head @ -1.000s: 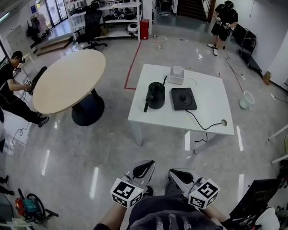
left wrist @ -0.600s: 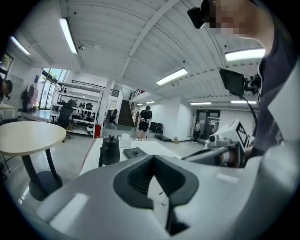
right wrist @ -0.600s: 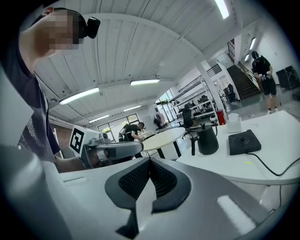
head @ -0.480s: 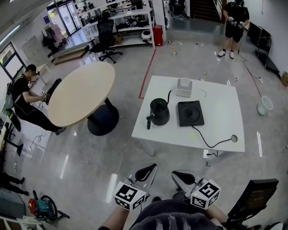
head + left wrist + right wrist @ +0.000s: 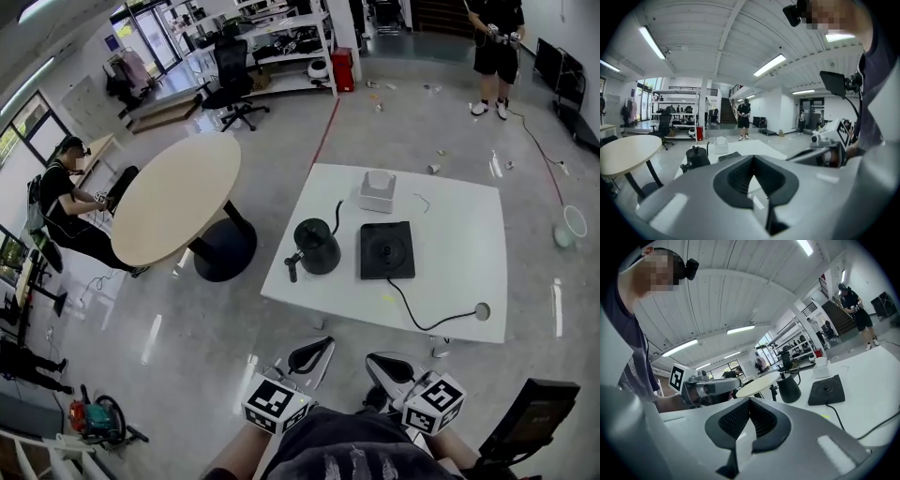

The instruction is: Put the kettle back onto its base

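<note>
Both grippers empty, table nearer than a second ago.
The left gripper (image 5: pixel 313 353) and right gripper (image 5: pixel 385 367) sit at the lower edge of the head view, each with its jaws clenched together on nothing. The white table (image 5: pixel 450 281) now fills more of the frame and sits lower in it than before. The kettle (image 5: pixel 317 247) stands upright on the table at frame centre, just left of its base (image 5: pixel 386 250) and apart from it, as it did earlier. A white box (image 5: pixel 377 190) stands behind them.
</note>
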The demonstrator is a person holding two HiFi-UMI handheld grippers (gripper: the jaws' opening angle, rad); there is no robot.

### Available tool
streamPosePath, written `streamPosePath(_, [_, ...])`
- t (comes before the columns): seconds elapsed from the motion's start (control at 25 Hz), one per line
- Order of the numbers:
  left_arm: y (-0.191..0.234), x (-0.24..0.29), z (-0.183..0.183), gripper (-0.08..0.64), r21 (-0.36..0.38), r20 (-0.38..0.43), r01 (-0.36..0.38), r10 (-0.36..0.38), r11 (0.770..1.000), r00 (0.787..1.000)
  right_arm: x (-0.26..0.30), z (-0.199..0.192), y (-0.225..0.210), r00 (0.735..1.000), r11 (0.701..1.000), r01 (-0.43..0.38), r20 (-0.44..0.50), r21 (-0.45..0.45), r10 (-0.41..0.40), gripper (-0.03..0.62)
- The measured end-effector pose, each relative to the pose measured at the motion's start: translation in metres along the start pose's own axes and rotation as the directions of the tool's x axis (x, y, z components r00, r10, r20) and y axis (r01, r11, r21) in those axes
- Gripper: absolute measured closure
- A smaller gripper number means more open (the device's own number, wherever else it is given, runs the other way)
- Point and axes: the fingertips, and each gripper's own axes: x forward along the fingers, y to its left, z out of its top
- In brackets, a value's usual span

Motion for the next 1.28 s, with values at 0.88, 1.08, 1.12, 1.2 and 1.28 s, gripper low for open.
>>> streamPosePath(0.88, [0.098,0.078,-0.015,0.558,0.001,0.041,-0.003,0.003,1.000,0.999,0.069,0.027,-0.072,0.993,0.996,0.059,-0.099,-0.060,-0.064,0.591])
streamPosePath(1.08, [0.159,0.081,-0.023,0.558,-0.004,0.073,-0.015,0.015,1.000,0.997,0.127,0.032,-0.075,0.988,0.994,0.058,-0.135,-0.093,-0.070,0.591])
streamPosePath(1.12, [0.172,0.083,-0.024,0.558,0.001,0.077,-0.022,0.022,1.000,0.997,0.138,0.035,-0.076,0.988,0.993,0.063,-0.133,-0.100,-0.076,0.591])
streamPosePath(1.2, [0.195,0.083,-0.022,0.558,0.010,0.091,-0.038,0.037,0.999,0.995,0.154,0.043,-0.076,0.987,0.991,0.079,-0.130,-0.111,-0.093,0.591])
streamPosePath(1.28, [0.213,0.079,-0.017,0.558,0.012,0.094,-0.042,0.041,0.999,0.995,0.165,0.050,-0.074,0.984,0.989,0.100,-0.135,-0.110,-0.114,0.591])
